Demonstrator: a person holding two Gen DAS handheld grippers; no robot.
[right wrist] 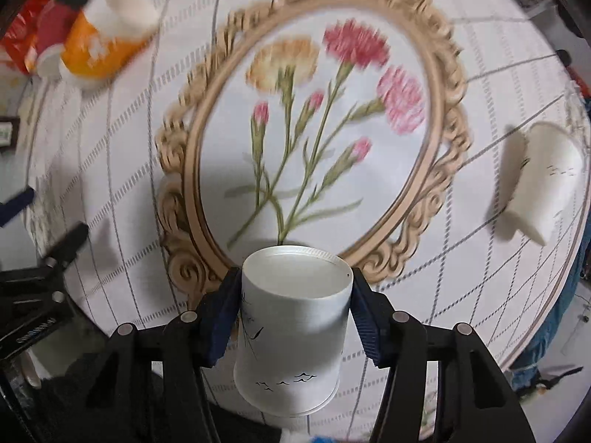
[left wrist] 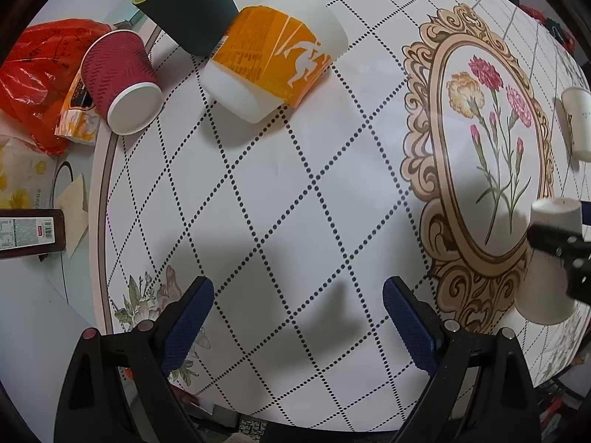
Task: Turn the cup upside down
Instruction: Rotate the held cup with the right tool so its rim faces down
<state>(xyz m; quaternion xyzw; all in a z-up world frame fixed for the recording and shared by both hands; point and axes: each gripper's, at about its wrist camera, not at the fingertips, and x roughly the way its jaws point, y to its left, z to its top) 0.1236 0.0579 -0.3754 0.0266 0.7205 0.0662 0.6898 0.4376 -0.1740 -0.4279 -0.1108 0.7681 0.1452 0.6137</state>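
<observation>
My right gripper (right wrist: 293, 288) is shut on a white paper cup (right wrist: 291, 328) printed with small black birds, held above the table with its flat base up and its rim down. The same cup (left wrist: 546, 269) shows at the right edge of the left wrist view, clamped by the right gripper's dark finger (left wrist: 554, 240). My left gripper (left wrist: 297, 313) is open and empty above the patterned tablecloth. The right wrist view is motion-blurred.
Upside down on the table: a white and orange cup (left wrist: 275, 53), a red ribbed paper cup (left wrist: 120, 81) and another white cup (left wrist: 576, 125). A dark green cup (left wrist: 188, 3) stands upright. Red plastic bag (left wrist: 37, 74) and packets lie at the left edge.
</observation>
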